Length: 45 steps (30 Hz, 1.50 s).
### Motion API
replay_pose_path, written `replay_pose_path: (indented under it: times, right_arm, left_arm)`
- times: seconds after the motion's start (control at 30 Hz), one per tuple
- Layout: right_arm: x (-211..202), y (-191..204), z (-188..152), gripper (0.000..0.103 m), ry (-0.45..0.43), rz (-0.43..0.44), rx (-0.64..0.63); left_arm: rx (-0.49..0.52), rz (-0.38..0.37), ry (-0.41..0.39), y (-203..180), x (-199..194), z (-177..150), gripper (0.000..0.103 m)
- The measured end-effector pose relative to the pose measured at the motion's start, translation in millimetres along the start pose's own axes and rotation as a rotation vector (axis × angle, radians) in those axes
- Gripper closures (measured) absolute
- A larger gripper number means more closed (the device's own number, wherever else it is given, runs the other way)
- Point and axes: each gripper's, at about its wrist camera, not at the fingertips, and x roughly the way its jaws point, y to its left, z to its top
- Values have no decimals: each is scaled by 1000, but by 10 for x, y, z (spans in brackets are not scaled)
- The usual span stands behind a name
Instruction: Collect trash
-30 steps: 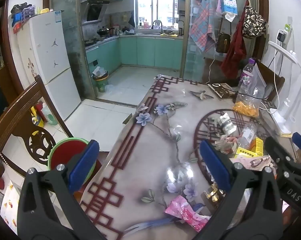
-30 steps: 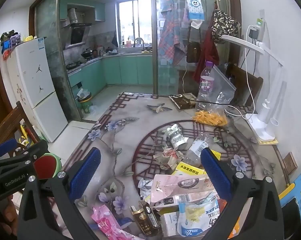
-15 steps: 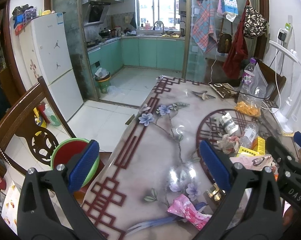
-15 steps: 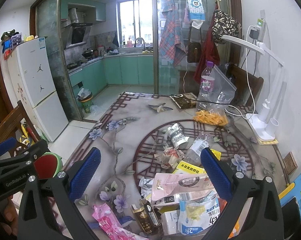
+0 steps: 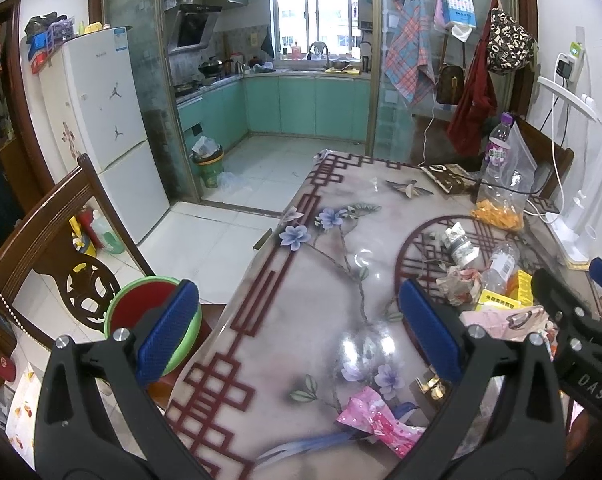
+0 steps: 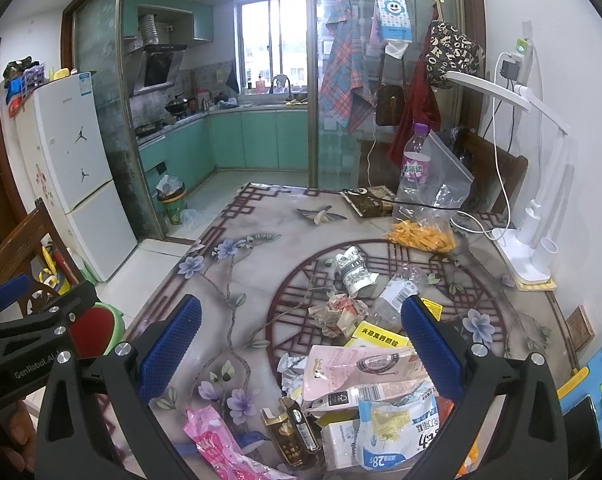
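Spread across the flower-patterned table, a trash pile of wrappers and cartons, near the right edge. Above it, right gripper spread wide, empty. Left gripper likewise agape, over bare tabletop. Close by, pink wrapper.

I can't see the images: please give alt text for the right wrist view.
The open right gripper hovers over a heap of wrappers and cartons on a flower-patterned table; a kitchen lies beyond, and the left gripper shows at the left edge.
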Motion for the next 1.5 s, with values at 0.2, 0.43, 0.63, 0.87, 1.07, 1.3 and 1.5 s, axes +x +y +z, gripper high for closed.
replay_pose_path:
  times: [0.2, 0.43, 0.63, 0.87, 1.07, 1.3, 1.5]
  right_arm:
    - [2, 0, 1, 7, 1, 1, -1]
    - [3, -1, 4, 7, 1, 1, -3]
    - [2, 9, 2, 7, 1, 1, -4]
    - [9, 10, -10, 7, 15, -4, -12]
    - [14, 9, -17, 7, 17, -5, -14]
    - [31, -58, -38, 7, 37, -9, -14]
    - [105, -158, -54, 7, 47, -39, -33]
  left_arm:
    - [1, 1, 1, -1, 1, -3, 4]
    - [-4, 5, 1, -12, 4, -9, 4]
    - [-4, 7, 2, -8, 9, -11, 4]
    - [-8, 23, 9, 6, 20, -49, 4]
    - [-6, 21, 8, 8, 23, -56, 4]
    - [-1, 13, 15, -40, 47, -83, 4]
    - [10, -27, 17, -70, 69, -120, 4]
